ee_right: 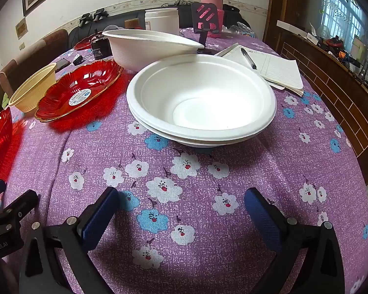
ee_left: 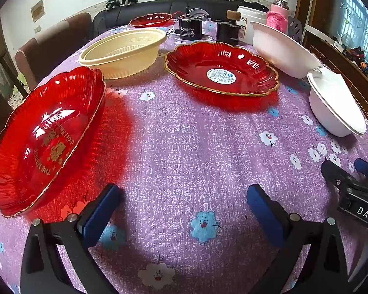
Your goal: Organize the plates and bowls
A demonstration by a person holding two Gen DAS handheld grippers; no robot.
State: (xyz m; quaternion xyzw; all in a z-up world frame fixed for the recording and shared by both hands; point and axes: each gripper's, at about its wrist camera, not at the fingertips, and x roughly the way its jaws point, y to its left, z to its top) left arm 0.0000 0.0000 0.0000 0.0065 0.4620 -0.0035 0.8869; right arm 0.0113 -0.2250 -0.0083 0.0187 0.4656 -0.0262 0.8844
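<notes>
Left gripper (ee_left: 184,196): jaws standing apart, holding nothing, facing the red plates (ee_left: 222,69) on the tablecloth (ee_left: 184,134). Right gripper (ee_right: 181,203): likewise gaping, facing stacked white bowls (ee_right: 201,98). Sorting appears barely begun; next move likely calls for gripping a rim.

A translucent red scalloped plastic plate with gold lettering (ee_left: 46,134) lies tilted at the counter's left. A second red gold-rimmed plate with a round sticker (ee_left: 222,69) lies flat mid-counter, a cream ribbed plastic bowl (ee_left: 124,52) beside it. Two nested white bowls (ee_right: 201,98) sit upright at right, another white bowl (ee_right: 144,45) just behind. A third red plate (ee_left: 151,19) lies far back.
</notes>
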